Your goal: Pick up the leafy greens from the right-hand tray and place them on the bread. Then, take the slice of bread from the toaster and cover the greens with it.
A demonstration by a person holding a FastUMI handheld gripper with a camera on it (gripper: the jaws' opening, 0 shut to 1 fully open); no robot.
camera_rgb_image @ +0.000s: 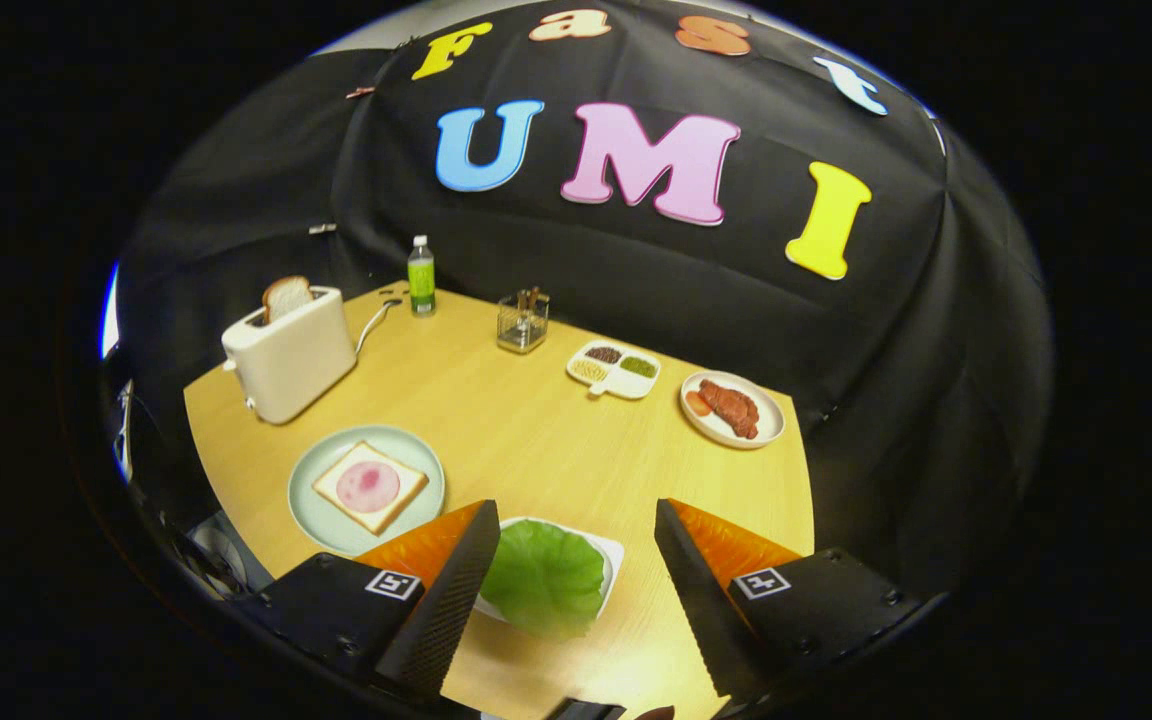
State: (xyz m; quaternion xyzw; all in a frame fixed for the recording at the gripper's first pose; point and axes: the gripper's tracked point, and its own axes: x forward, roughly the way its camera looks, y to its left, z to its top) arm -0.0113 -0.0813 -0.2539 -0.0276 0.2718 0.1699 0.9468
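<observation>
- While the gripper (571, 560) hovers above the pale wooden worktop (526, 430), its jaws stand spread wide and hold nothing.
- A flat green lettuce leaf (544, 578) lies on a small white tray (612, 552) between the jaws, placed for a straight descent.
- Beyond the left finger, a round pale-green plate (311, 490) carries a square bread slice topped with pink ham (370, 487), the likely target.
- Farther back, a white toaster (288, 358) holds an upright bread slice (286, 297), protruding for later pickup.
</observation>
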